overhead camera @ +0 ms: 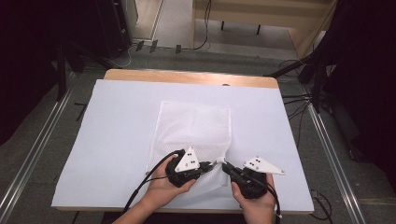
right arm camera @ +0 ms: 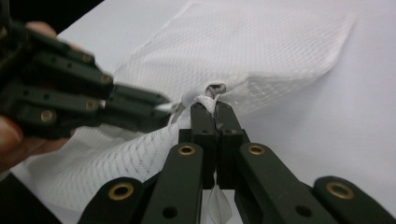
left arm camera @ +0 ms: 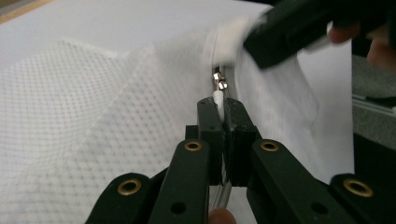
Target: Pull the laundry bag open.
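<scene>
A white mesh zip bag (overhead camera: 194,126) lies flat in the middle of the white-covered table (overhead camera: 116,121), with its near corner lifted between my two grippers. My left gripper (overhead camera: 212,165) is shut on the white pull tab (left arm camera: 218,99) of the bag's metal zipper slider (left arm camera: 219,83). Facing it, my right gripper (overhead camera: 226,166) is shut on the bag's fabric end (right arm camera: 205,100) right beside the slider (right arm camera: 215,88). The two sets of tips almost touch. In the right gripper view the left gripper (right arm camera: 159,109) reaches in from the left across the mesh (right arm camera: 261,46).
The wooden table edge (overhead camera: 187,75) shows at the far side. Metal floor rails (overhead camera: 32,154) run along both sides, with cables (overhead camera: 299,105) and dark stands (overhead camera: 322,70) at the right. Bare white cover surrounds the bag.
</scene>
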A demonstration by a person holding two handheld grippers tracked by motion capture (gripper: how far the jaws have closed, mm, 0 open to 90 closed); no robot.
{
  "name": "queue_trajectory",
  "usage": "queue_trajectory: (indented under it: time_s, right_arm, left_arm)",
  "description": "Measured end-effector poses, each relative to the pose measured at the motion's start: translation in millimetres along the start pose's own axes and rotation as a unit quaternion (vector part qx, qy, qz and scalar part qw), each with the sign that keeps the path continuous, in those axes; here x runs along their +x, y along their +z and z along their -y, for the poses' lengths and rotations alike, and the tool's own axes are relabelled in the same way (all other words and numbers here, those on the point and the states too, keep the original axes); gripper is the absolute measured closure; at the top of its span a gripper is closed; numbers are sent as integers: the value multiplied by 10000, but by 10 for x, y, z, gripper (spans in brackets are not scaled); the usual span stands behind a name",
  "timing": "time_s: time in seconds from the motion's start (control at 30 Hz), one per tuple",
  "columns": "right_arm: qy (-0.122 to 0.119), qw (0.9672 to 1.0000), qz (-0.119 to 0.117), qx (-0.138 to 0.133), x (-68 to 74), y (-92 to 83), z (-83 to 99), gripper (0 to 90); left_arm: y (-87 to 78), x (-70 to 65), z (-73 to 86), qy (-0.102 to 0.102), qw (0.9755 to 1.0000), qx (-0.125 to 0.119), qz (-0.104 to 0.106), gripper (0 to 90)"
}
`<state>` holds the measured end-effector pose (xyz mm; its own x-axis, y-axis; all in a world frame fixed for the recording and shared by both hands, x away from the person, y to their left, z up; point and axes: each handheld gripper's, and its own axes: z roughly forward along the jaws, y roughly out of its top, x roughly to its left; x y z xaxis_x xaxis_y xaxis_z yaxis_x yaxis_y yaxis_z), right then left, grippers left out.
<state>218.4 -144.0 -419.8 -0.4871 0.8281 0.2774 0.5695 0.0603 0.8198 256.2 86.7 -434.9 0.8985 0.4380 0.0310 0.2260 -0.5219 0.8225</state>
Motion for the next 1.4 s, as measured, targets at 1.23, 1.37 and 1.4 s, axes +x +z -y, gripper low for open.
queue_trajectory:
  time_s: [1.23, 1.37, 1.4]
  right_arm:
    - [-364, 9968, 704, 42, -62, 42, 32, 900]
    - [-378, 9966, 734, 56, -65, 52, 39, 900]
    - [-379, 9965, 742, 61, -70, 53, 39, 900]
  left_arm:
    - [-1098, 757, 758, -1010, 9888, 312, -1054, 882]
    - [-1216, 821, 808, -1089, 9865, 291, -1190, 882]
    - [-1245, 839, 820, -1101, 9861, 287, -1214, 882]
